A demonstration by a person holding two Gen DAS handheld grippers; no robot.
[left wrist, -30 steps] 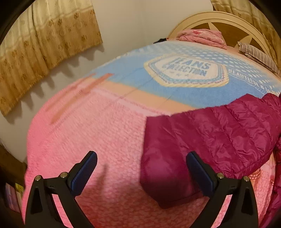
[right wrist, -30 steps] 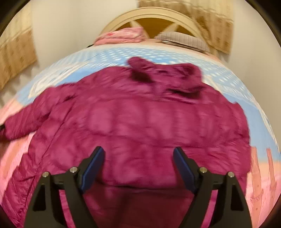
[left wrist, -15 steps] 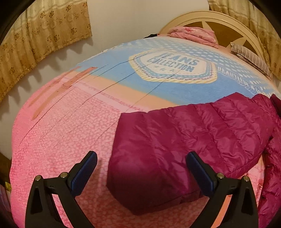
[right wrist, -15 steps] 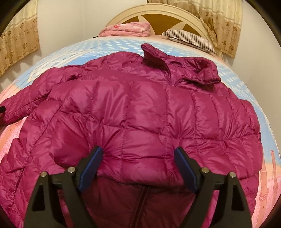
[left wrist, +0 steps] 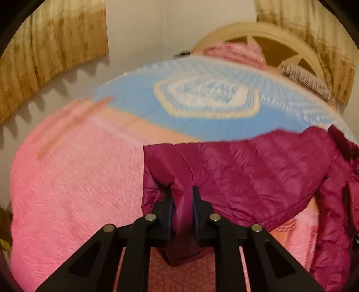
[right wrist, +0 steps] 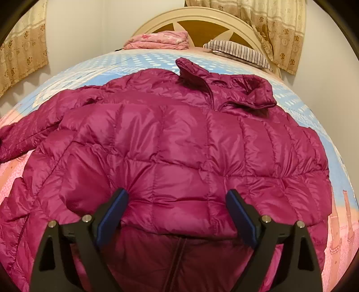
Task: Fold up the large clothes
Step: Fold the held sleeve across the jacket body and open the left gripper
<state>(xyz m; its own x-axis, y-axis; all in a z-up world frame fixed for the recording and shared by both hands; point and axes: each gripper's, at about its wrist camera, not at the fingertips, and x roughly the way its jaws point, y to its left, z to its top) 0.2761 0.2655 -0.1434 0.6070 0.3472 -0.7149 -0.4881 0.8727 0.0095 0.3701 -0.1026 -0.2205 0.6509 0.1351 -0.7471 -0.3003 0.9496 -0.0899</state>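
A magenta quilted jacket [right wrist: 179, 146] lies spread across a bed's pink-and-blue blanket [left wrist: 74, 175], its collar toward the cream headboard [right wrist: 202, 15]. The left gripper [left wrist: 181, 202] is closing, its 2 pads pinching the cuff end of the jacket's sleeve [left wrist: 246, 170]. The right gripper [right wrist: 177, 215] is opening wide over the folded lower body of the jacket, with puffy fabric between its blue pads [right wrist: 112, 213] but not pressed by them.
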